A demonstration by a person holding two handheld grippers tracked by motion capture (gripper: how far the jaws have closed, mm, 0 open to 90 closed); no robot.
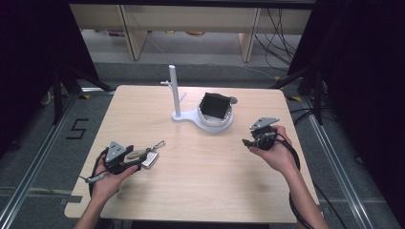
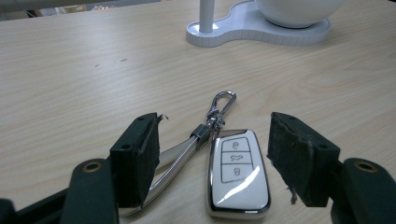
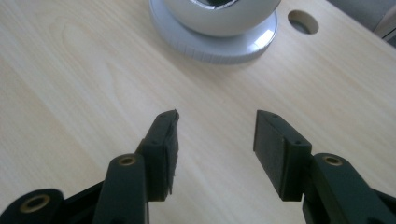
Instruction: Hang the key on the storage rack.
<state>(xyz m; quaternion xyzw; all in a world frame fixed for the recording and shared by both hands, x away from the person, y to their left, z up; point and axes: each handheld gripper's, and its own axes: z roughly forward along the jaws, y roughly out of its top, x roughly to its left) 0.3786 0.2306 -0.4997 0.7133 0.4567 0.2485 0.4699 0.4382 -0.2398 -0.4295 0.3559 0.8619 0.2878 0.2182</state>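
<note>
Both grippers, left (image 1: 138, 161) and right (image 1: 248, 142), gape wide (hands low)

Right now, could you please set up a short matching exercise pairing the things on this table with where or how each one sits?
Things:
1. car key
2. right gripper
3. white stand
4. black cloth

States:
A. open, nothing between its jaws
B. lying flat between the left gripper's open jaws
C. in the white bowl
D. its post upright at the table's far side

Pairs: 1-B, 2-A, 3-D, 4-C
</note>
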